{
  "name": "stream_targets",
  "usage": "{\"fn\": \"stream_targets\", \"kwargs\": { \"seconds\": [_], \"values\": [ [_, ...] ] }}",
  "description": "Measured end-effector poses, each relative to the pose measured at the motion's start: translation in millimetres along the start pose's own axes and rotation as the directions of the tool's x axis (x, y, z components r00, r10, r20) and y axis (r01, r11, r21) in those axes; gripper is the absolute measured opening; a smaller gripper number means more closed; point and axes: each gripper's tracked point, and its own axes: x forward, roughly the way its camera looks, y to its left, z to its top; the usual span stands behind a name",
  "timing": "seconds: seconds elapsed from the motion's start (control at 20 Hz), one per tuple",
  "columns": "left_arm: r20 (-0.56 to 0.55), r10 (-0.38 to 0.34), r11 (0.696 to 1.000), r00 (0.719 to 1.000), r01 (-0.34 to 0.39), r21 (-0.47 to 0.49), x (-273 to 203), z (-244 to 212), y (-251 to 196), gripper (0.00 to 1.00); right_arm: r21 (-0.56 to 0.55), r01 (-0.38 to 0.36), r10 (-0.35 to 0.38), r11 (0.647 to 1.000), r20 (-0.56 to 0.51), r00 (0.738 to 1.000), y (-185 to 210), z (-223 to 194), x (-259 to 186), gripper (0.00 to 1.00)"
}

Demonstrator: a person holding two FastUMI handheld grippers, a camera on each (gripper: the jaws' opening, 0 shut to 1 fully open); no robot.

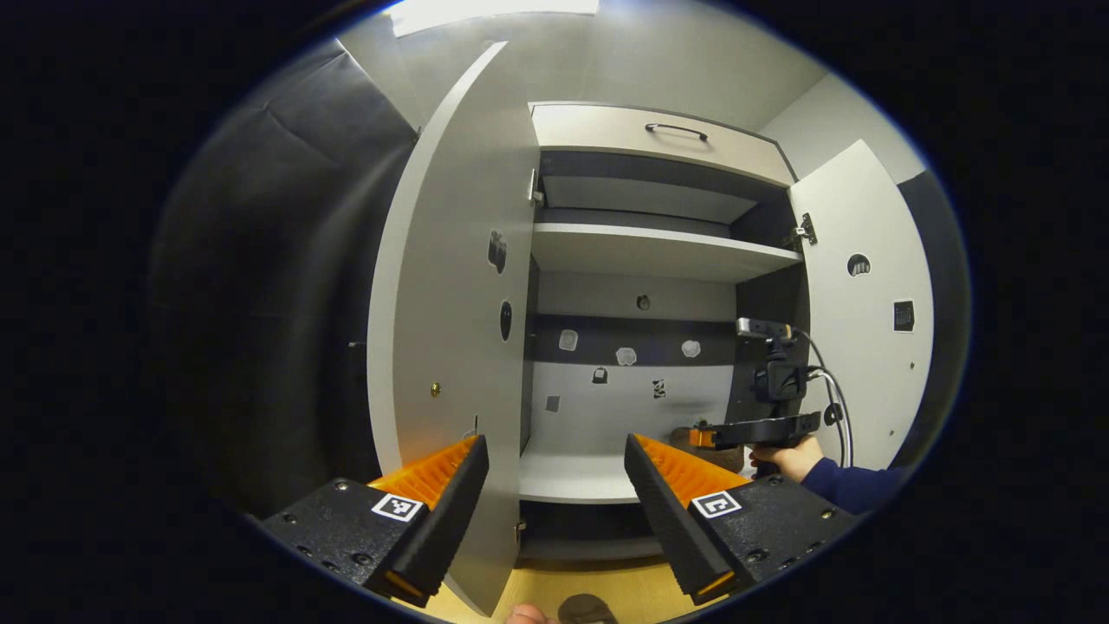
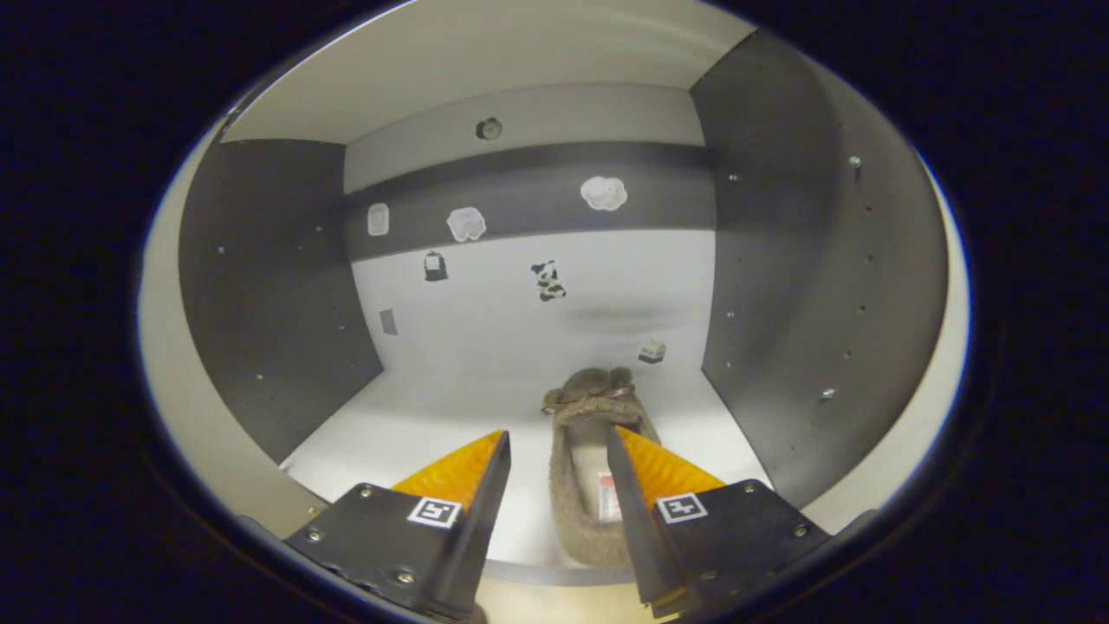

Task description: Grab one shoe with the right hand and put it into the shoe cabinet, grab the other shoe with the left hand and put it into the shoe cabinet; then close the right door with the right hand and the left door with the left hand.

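Note:
In the right gripper view a brown fuzzy shoe [image 2: 593, 390] lies on the cabinet's lower shelf [image 2: 416, 433], toe toward the back wall. My right gripper [image 2: 556, 433] is open over the shoe's heel end, and one finger [image 2: 650, 472] covers part of the shoe's opening. The left gripper view shows the right gripper [image 1: 762, 429], held by a hand [image 1: 793, 458], reaching into the shoe cabinet [image 1: 658, 251] at shelf height, with a bit of the shoe [image 1: 684, 433] beside it. My left gripper [image 1: 554, 442] stands open and empty before the cabinet. A brown rounded thing [image 1: 587, 609] on the floor may be the other shoe.
Both cabinet doors stand open: the left door [image 1: 450, 303] swings out close to my left gripper, and the right door [image 1: 866, 303] is behind the hand. An upper shelf [image 1: 658, 247] and a drawer with a handle [image 1: 676, 130] sit above. Wooden floor [image 1: 641, 589] lies below.

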Motion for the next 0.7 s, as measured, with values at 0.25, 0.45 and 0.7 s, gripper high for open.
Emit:
{"fn": "stream_targets", "kwargs": {
  "seconds": [0.25,0.45,0.7],
  "values": [
    [-0.035,-0.061,0.998,0.998,0.060,-0.032,-2,-12,-19,0.99,-0.007,-0.021,0.022,1.000,0.126,0.992,11,39,-81,0.67],
    [-0.052,-0.107,0.993,0.993,0.105,-0.046,1,-19,-34,0.99,0.014,-0.026,0.022,1.000,0.233,0.972,13,72,-149,0.64],
    [-0.116,-0.134,0.990,0.984,0.129,-0.051,12,-42,-39,0.99,0.008,0.005,-0.008,1.000,0.333,0.943,6,104,-212,0.67]
  ]
}}
